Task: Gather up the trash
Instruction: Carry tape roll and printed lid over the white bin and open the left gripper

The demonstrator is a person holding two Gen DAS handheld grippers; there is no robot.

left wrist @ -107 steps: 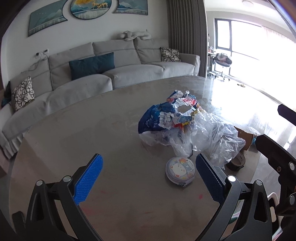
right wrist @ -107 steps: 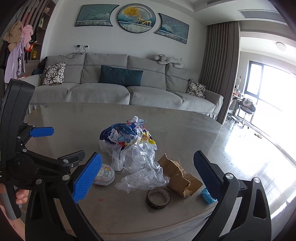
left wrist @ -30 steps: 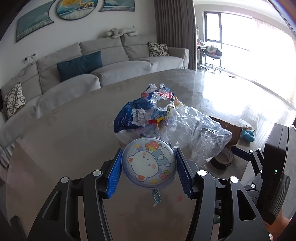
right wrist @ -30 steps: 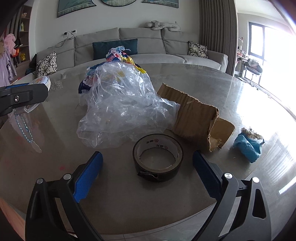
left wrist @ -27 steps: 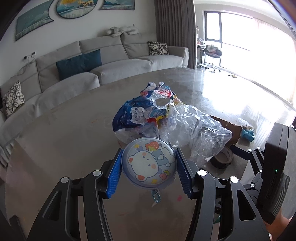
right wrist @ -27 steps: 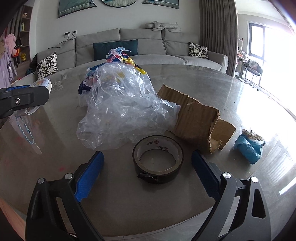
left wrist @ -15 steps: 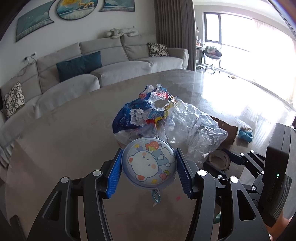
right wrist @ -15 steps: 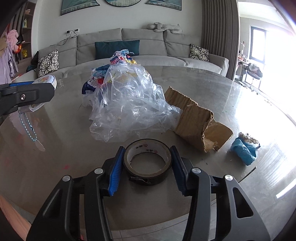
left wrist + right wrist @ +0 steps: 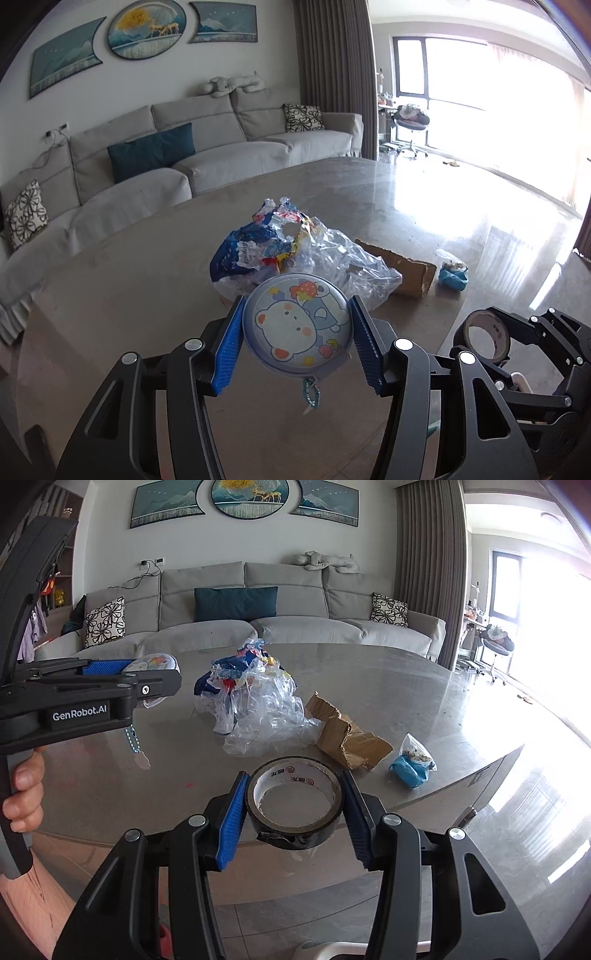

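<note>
My left gripper (image 9: pixel 297 301) is shut on a round tin (image 9: pixel 295 332) with a cartoon bear lid, held above the table; a blue bead chain hangs under it. From the right wrist view, the left gripper (image 9: pixel 147 672) and the tin (image 9: pixel 155 664) are at the left, with a hand on the handle. My right gripper (image 9: pixel 294 775) is shut on a black tape roll (image 9: pixel 295 830), lifted off the table near its front edge. That roll (image 9: pixel 484 336) also shows at the lower right of the left wrist view.
On the grey round table (image 9: pixel 406 686) lie a heap of crumpled wrappers and clear plastic (image 9: pixel 258 701), a torn cardboard piece (image 9: pixel 347 738) and a small blue bag bundle (image 9: pixel 410 768). A grey sofa (image 9: pixel 258 627) stands behind the table.
My right gripper has closed on the tape roll and lifted it off the table, pulling back. My left gripper has risen a little with the tin still held.
</note>
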